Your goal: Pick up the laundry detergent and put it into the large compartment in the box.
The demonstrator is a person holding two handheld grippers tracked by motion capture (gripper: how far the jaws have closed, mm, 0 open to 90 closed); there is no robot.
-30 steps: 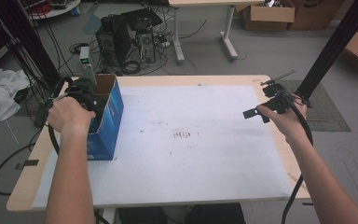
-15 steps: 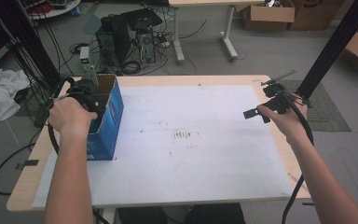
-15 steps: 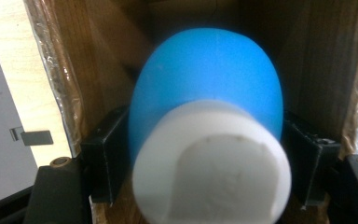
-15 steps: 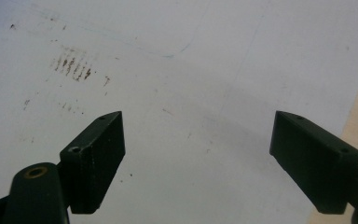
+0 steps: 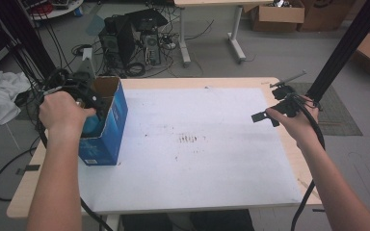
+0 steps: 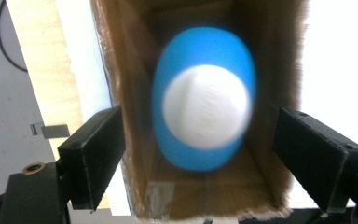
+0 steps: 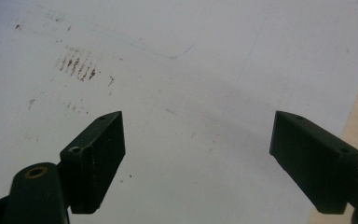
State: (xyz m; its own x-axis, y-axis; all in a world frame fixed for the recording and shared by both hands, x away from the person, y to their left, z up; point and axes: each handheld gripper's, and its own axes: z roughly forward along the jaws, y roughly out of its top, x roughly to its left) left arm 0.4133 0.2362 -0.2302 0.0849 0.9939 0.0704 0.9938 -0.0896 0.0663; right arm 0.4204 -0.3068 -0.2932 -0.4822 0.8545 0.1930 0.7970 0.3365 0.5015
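The high view looks forward and down from above the near edge of the worktop, far enough off to take in the whole white sheet and the floor beyond. The left gripper view sits close above the blue box, facing straight down its open mouth, with worktop edge to one side. The right gripper view hangs near the sheet, well apart from the box, tilted down at it. Both this and the high view share the dark smudges on the sheet
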